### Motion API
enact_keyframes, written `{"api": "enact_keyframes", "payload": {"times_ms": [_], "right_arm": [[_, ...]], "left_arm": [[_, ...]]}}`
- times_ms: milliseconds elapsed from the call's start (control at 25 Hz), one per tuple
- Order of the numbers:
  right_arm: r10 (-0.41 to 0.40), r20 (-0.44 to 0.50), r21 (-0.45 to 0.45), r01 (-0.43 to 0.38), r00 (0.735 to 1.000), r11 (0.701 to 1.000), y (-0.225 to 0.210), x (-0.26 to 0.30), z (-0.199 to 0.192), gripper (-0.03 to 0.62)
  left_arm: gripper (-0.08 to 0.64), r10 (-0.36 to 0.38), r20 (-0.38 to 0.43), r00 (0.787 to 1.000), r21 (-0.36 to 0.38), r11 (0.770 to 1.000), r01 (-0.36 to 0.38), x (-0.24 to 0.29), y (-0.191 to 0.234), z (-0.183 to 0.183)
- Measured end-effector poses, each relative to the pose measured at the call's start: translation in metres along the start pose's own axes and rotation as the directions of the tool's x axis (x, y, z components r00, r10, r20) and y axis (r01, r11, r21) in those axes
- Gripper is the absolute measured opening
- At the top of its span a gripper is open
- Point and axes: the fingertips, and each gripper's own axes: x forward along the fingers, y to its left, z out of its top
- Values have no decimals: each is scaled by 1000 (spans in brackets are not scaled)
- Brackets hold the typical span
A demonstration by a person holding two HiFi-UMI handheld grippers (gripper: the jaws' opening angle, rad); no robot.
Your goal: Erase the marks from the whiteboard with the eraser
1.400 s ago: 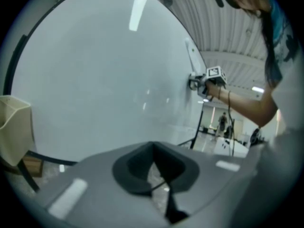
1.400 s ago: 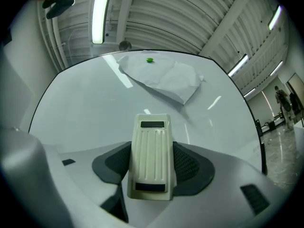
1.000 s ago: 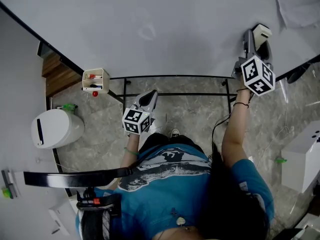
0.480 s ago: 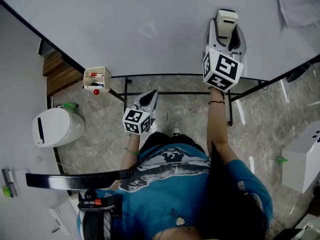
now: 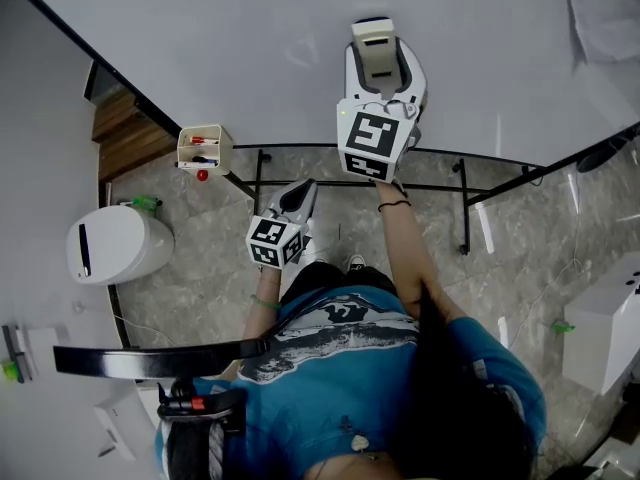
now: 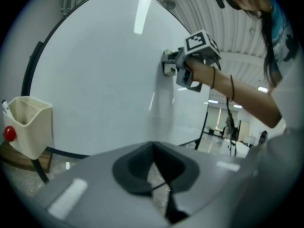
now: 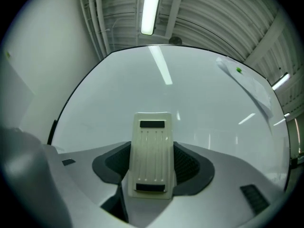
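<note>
Eraser [image 5: 377, 43] in right claw [image 7: 151, 169] against whiteboard [image 5: 200, 38], pen holder [image 5: 203, 148] leftward

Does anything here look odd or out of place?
Nothing stands out. The right gripper holds the eraser against the whiteboard, the left gripper hangs empty with jaws together, and the marker cup sits at the board's edge.

We're in an office-type workroom: big whiteboard [image 5: 250, 48] on a black stand [image 5: 463, 208], marker holder [image 5: 203, 148], grey stone floor [image 5: 200, 258], tube light [image 7: 151, 8] under a ribbed ceiling [image 7: 213, 13].
</note>
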Motion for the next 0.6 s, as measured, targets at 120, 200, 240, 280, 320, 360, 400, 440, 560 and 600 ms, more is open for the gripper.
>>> {"api": "enact_keyframes", "payload": {"times_ms": [120, 200, 240, 280, 320, 360, 400, 440, 560, 600], "right_arm": [[48, -16, -49, -49, 999, 998, 33, -1, 1, 262], [49, -14, -72, -49, 999, 996, 45, 0, 1, 262], [42, -13, -76, -43, 999, 996, 47, 1, 0, 262], [38, -13, -77, -38, 999, 996, 47, 1, 0, 262], [36, -13, -77, -37, 999, 996, 47, 1, 0, 262], [39, -12, -76, -40, 999, 996, 47, 1, 0, 262], [44, -9, -73, -44, 999, 996, 47, 1, 0, 262], [52, -6, -65, -52, 999, 997, 47, 1, 1, 262], [105, -3, 5, -105, 994, 994, 53, -3, -4, 262], [128, -8, 40, -127, 992, 991, 57, -6, -8, 262]], "left_arm": [[2, 17, 7, 1000, -4, 1000, -17, -10, 4, 2], [2, 29, 12, 1000, -8, 1000, -28, -17, 9, 3], [2, 35, 14, 999, -12, 999, -35, -20, 11, 2], [2, 41, 15, 999, -16, 999, -41, -22, 13, 2], [2, 46, 16, 999, -20, 999, -46, -25, 15, 1], [2, 50, 16, 999, -23, 998, -50, -27, 18, 0], [2, 53, 16, 998, -27, 998, -53, -29, 20, -1], [2, 54, 15, 998, -29, 998, -53, -31, 22, -2], [2, 45, 11, 999, -36, 998, -44, -34, 25, -5], [2, 39, 10, 999, -39, 998, -39, -34, 25, -6]]}}
